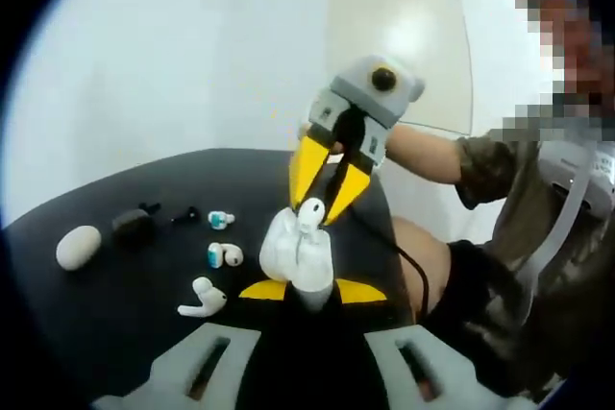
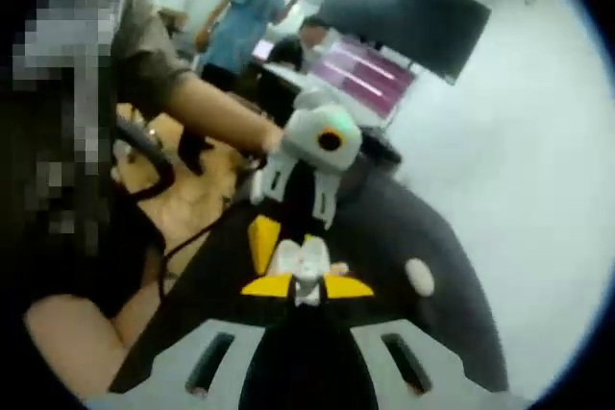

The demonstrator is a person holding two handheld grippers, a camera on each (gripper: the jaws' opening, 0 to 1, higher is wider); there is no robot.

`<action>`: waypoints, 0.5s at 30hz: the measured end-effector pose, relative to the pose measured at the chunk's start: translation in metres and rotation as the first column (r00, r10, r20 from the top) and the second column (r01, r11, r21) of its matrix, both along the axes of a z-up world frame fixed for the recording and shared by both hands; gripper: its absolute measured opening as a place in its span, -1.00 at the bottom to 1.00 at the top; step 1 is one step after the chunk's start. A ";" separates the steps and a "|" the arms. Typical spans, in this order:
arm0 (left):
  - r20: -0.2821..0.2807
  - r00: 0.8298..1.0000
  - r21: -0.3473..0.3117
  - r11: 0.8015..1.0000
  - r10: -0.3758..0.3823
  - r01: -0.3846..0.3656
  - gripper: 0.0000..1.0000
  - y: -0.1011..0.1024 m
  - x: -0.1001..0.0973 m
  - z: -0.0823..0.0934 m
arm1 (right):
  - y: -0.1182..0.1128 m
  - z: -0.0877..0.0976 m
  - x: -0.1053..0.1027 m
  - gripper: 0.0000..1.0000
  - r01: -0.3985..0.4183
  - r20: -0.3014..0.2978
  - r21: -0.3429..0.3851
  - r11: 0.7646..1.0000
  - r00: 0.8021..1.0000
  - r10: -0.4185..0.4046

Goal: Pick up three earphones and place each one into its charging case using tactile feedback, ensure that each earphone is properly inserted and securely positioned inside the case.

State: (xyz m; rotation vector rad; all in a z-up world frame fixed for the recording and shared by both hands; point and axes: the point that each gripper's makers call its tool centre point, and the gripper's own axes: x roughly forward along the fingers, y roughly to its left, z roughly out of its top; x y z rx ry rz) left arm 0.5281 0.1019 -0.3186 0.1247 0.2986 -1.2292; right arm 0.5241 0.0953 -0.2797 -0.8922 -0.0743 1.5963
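A person [image 1: 538, 237] sits at the far right of a round black table [image 1: 106, 276]. In the right gripper view, more people [image 2: 252, 16] stand far back by a dark screen [image 2: 408, 12].

The left gripper [image 1: 312, 291] has yellow tips and is closed on an open white case [image 1: 293, 254], holding it up just over the table. The right gripper [image 1: 322, 201] comes down from above, and its yellow tips are pinched on a white earphone [image 1: 310, 213] sitting at the top of the case. In the right gripper view, the same case [image 2: 300, 261] is between that gripper's own tips.

On the table, left of the case, lie 2 more white earphones. 1 earphone [image 1: 203, 300] is near. The other earphone [image 1: 224, 255] is a bit farther back, with a blue-green end. A small blue-green bud [image 1: 221, 220] lies past it. A closed white case [image 1: 78, 247] rests far left, near a dark case [image 1: 132, 225].
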 end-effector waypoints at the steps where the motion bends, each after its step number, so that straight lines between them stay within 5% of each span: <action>1: -0.001 1.000 -0.001 1.000 0.000 0.000 -0.73 0.000 0.000 0.000 | 0.001 -0.002 0.000 -0.76 0.001 0.001 -0.008 1.000 1.000 -0.001; 15: 0.000 1.000 -0.002 1.000 0.002 -0.002 -0.73 -0.001 0.002 0.001 | -0.005 -0.002 -0.002 -0.73 0.001 -0.086 0.005 1.000 0.996 -0.001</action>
